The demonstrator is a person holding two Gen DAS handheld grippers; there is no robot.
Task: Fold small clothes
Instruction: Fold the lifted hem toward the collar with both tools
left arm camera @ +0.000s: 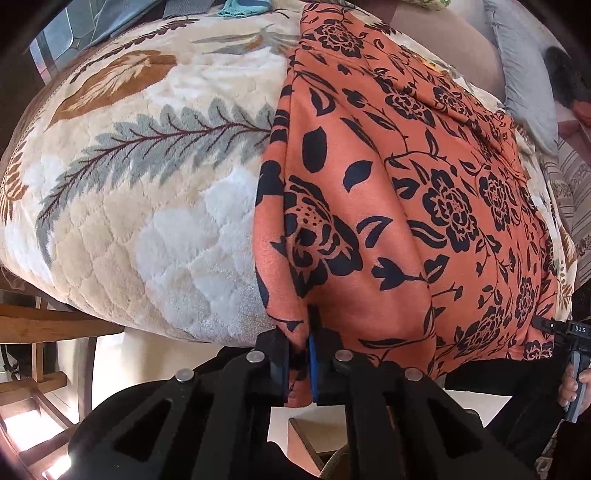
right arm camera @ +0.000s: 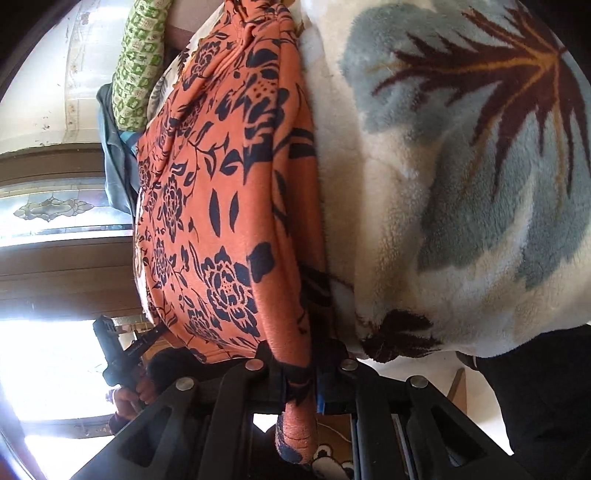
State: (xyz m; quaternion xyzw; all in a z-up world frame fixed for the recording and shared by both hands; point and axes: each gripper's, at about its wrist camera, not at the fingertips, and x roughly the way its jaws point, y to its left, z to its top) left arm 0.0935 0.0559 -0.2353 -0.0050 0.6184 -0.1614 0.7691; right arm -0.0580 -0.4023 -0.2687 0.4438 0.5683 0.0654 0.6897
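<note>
Plush bedding forms the work surface: a cream fleece blanket (left arm camera: 155, 206) printed with grey-blue fern fronds and rust-brown leaves, quilted in a scale pattern, its near edge rounding down over the side. On the blanket lies the task item, an orange garment (left arm camera: 406, 192) with a black floral print, stretched lengthwise from the blanket's near edge toward its far side, with soft lengthwise folds along its middle. Both near corners of the garment overhang the blanket's edge. The left gripper (left arm camera: 297, 365) is clenched on the garment's left near corner, cloth pinched between a black pad and a blue-faced pad. The right gripper (right arm camera: 301, 373) is likewise clamped on the opposite near corner, with a bunched end of orange cloth hanging below its jaws. From the left wrist view, a person's hand (left arm camera: 570, 387) grips the right tool's handle at the garment's right near corner. Beyond the blanket's far edge sit a turquoise cloth (left arm camera: 240, 7) and a grey pillow (left arm camera: 524, 74); a green-patterned cushion (right arm camera: 138, 62) stands at the garment's far end. Below the blanket's near edge, wooden furniture rails (left arm camera: 48, 325) show. Past the garment's left side, a stained-glass panel (right arm camera: 50, 208) is set in dark wood framing, with strong daylight beneath it.
</note>
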